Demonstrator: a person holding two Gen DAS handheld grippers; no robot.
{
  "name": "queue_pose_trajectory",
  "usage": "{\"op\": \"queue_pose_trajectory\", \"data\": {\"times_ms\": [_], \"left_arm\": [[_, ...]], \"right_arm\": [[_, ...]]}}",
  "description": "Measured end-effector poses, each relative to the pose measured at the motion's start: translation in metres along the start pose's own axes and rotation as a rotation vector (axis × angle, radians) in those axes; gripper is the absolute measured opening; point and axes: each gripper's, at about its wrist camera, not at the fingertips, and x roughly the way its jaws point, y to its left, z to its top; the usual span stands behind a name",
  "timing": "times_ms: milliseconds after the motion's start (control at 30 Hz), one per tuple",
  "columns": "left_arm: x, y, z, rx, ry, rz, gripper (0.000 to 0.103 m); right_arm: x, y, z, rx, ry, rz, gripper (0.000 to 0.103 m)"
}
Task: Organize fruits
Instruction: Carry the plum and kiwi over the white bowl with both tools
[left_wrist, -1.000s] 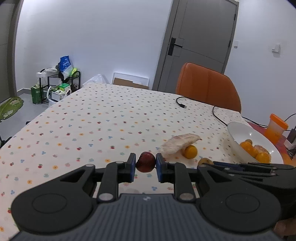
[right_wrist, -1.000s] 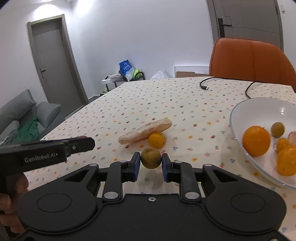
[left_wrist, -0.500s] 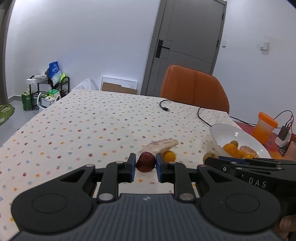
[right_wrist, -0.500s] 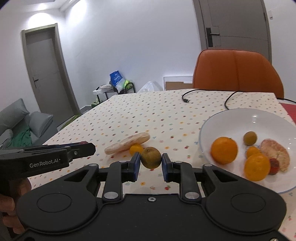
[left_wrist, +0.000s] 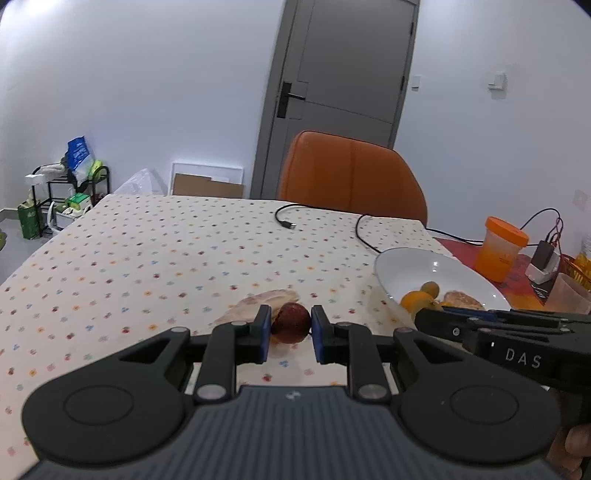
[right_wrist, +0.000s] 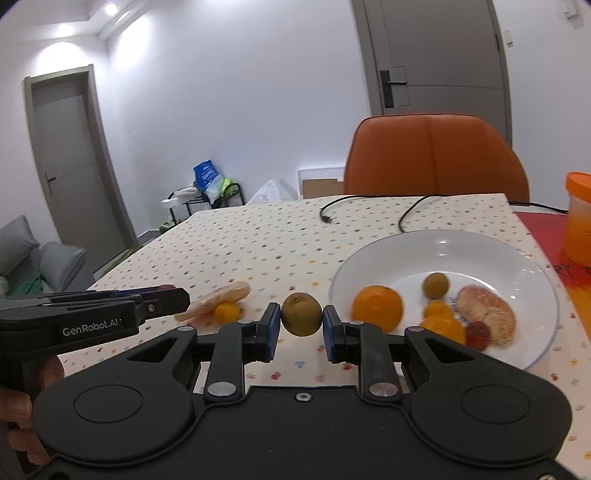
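Both grippers have swung toward the bowl (right_wrist: 539, 280) at the counter's right edge: right gripper (right_wrist: 301, 322) fingers clamp a brown fruit (right_wrist: 301, 314), left gripper (left_wrist: 290, 328) fingers a red fruit (left_wrist: 290, 323); drop-off seems next.

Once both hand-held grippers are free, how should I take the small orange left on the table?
Grip the small orange across its round middle, coming from above on the near side. The pale peeled piece lies against its far side, so a low approach from behind is blocked. It is blurred; exact contact is unclear.
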Motion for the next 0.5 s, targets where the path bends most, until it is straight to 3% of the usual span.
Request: {"op": "queue_pose_trajectory", "data": {"times_ms": [500], "left_arm": [[0.018,-0.03,0.027,0.062,-0.036,-0.049,0.021]], "right_arm": [[-0.019,-0.049,0.009,0.046,-0.066,-0.113,0.023]]}}
